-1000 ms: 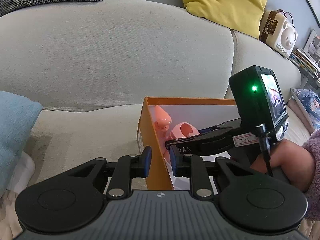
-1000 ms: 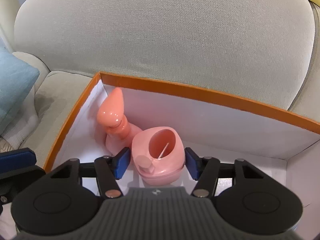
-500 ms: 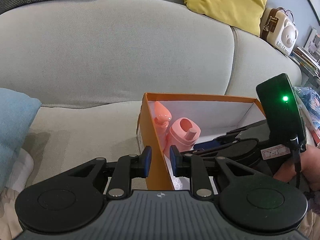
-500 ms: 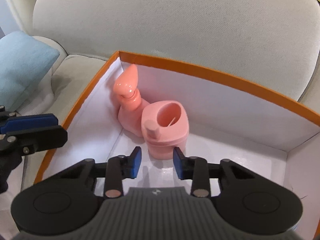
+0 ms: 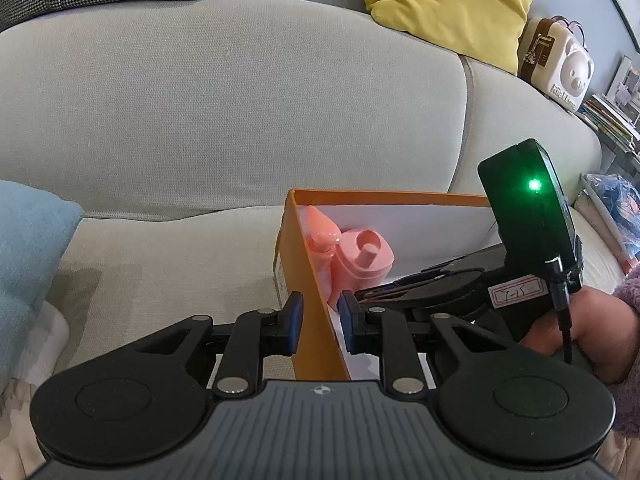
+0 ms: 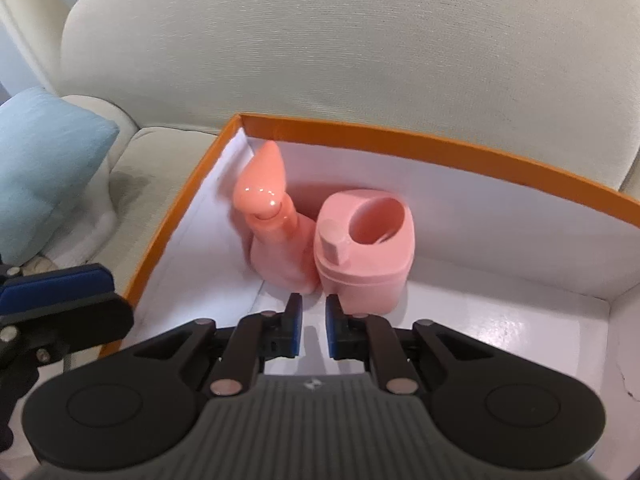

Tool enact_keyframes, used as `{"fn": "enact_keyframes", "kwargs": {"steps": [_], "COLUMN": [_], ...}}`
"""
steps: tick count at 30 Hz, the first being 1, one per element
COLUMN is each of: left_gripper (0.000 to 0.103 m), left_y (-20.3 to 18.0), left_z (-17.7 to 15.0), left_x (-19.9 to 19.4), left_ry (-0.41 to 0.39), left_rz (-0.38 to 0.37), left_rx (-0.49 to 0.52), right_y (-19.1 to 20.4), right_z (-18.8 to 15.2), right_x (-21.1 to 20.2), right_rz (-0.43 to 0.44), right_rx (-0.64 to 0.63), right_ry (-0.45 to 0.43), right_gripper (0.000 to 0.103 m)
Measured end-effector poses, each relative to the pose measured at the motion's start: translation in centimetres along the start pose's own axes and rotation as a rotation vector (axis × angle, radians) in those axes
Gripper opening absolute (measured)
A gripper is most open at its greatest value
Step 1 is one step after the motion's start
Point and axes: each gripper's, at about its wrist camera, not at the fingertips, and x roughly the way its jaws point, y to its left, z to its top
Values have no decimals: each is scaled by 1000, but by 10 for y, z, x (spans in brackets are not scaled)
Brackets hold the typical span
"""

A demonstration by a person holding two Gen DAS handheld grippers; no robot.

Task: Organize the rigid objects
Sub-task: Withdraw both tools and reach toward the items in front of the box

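Beyond my reach: grey sofa (image 5: 240, 120), yellow cushion (image 5: 448, 4), blue pillow (image 5: 28, 248), bear-faced case (image 5: 560, 68), stacked books (image 5: 612, 116).

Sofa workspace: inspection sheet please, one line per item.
Surface: sofa, beige seat and back cushions.
Job's things: orange box on the seat; pink bottle and pink jug upright in its far left corner, touching.
Clutter: nothing seen in the box.
Grippers: left gripper straddles the box's near wall; right gripper shut, empty, short of the jug.
Cables: black cable on the right gripper.
Surroundings: blue cushion, yellow cushion, bear case.
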Motion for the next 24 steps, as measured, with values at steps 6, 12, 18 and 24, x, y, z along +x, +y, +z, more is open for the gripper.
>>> {"fn": "enact_keyframes", "kwargs": {"steps": [6, 12, 18, 24], "left_gripper": [26, 26, 27, 34], "left_y": [-3, -20, -45, -56], "left_z": [1, -4, -29, -65], "left_x": [-15, -51, -84, -93], "left_ry": [-53, -124, -140, -69], "left_rz": [7, 49, 31, 28], "left_rx": [13, 16, 0, -58], "right_y": [-1, -3, -15, -13], "right_z": [-3, -20, -67, -123], "right_x": [-21, -71, -136, -171], "right_rz": [9, -13, -23, -46], "right_rx": [-15, 5, 77, 131], "right_ry": [-5, -112, -235, -297], "right_gripper": [18, 18, 23, 33]}}
